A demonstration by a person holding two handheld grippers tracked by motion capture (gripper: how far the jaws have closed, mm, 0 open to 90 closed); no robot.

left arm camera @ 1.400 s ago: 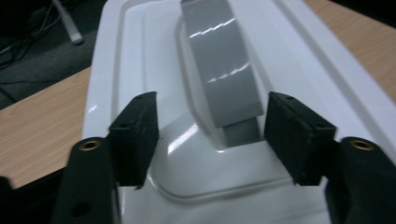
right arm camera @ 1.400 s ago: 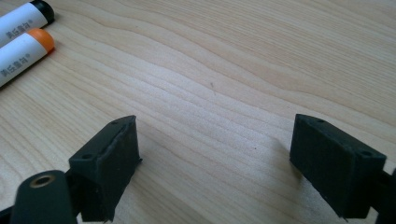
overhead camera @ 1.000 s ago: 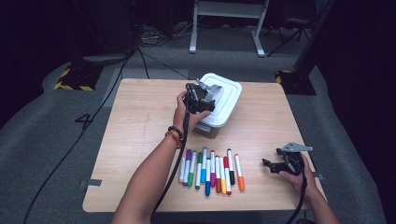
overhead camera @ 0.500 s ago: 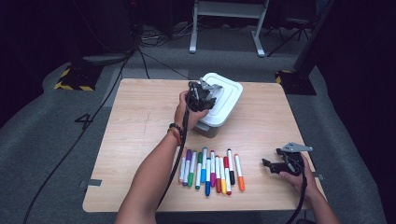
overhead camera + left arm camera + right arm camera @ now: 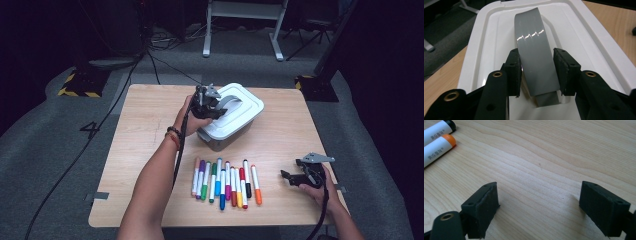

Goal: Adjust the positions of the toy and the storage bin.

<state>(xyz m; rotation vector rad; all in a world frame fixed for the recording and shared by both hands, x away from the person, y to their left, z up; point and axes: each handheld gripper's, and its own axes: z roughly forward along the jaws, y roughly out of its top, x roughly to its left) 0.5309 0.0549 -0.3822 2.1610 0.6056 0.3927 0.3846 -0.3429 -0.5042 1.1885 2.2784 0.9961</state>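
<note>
My left forearm reaches up the bench [image 5: 140,115]; my left gripper [image 5: 537,75] sits over the white box [image 5: 235,127], jaws clamped on its grey handle [image 5: 535,50]. The handle's near end is hidden behind the jaws; its long axis runs away from them. Right of the box, my right gripper [image 5: 539,205] rests low, jaws wide, empty.

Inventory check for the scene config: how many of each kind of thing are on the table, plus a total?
Markers: 11, as best the high view allows
White lidded box: 1
Grippers: 2 (left gripper shut on the box's grey handle, right gripper open)
Total: 14
</note>
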